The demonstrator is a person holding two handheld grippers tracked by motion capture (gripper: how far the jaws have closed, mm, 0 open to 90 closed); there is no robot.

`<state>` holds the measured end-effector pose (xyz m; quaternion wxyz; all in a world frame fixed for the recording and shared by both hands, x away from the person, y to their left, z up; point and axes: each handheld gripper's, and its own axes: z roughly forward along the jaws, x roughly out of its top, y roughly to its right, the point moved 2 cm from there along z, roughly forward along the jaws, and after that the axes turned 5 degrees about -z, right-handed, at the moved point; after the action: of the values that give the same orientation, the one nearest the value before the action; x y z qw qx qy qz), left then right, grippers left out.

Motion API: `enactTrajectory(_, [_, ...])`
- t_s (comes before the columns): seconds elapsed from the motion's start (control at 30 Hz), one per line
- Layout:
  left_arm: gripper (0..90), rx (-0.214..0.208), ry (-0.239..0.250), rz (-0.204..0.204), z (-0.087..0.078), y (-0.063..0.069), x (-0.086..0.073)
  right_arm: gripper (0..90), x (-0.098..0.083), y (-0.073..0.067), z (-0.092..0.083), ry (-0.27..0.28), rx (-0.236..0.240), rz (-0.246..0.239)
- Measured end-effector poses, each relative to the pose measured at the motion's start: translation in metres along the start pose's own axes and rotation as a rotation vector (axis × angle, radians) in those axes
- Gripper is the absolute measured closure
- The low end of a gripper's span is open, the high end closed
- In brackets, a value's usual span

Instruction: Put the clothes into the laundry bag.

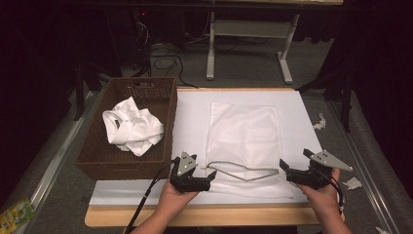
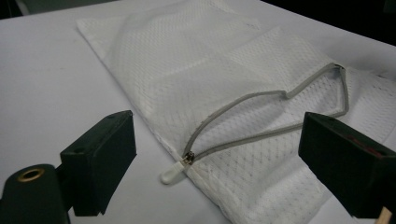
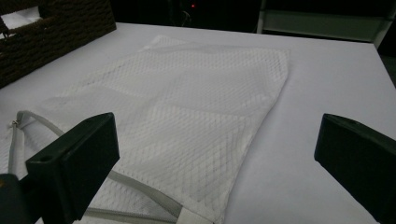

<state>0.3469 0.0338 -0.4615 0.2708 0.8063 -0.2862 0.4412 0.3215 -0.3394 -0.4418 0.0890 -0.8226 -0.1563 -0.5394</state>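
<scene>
A white mesh laundry bag (image 1: pixel 243 129) lies flat on the white table top (image 1: pixel 190 112). Its grey zipper (image 1: pixel 238 170) runs along the near edge and stands partly undone, with a white pull tab (image 2: pixel 172 174) at its left end. My left gripper (image 1: pixel 209 179) hovers at the bag's near left corner, open, jaws either side of the pull tab (image 2: pixel 215 154) without touching it. At the bag's near right corner my right gripper (image 1: pixel 285 171) is open too, pointing across the bag (image 3: pixel 196 93), its jaws (image 3: pixel 215 140) wide apart with nothing pressed.
A brown wicker basket (image 1: pixel 163 92) at the left of the table holds a crumpled white garment (image 1: pixel 131 126). Paper scraps (image 1: pixel 351 183) lie on the grey mat at right. A white table frame (image 1: pixel 248 29) and cables (image 1: pixel 165 61) stand behind.
</scene>
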Motion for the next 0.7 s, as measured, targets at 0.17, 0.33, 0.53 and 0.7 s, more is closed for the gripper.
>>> enactTrajectory(0.17, [10.8,-0.025,-0.053,0.023,0.005,0.004,-0.005,2.1,0.005,-0.002,0.000,0.011,-0.022,-0.048])
enactTrajectory(0.33, [17.8,-0.053,-0.127,0.016,0.009,0.008,-0.014,2.5,0.003,-0.004,0.001,-0.003,-0.013,-0.042])
enactTrajectory(0.53, [35.7,-0.071,-0.174,-0.006,0.016,0.007,-0.020,3.2,0.003,-0.003,0.001,0.000,-0.019,-0.041])
enactTrajectory(0.7, [45.1,-0.050,-0.203,0.028,0.020,0.009,-0.026,3.2,0.001,0.002,0.003,-0.009,-0.018,-0.007])
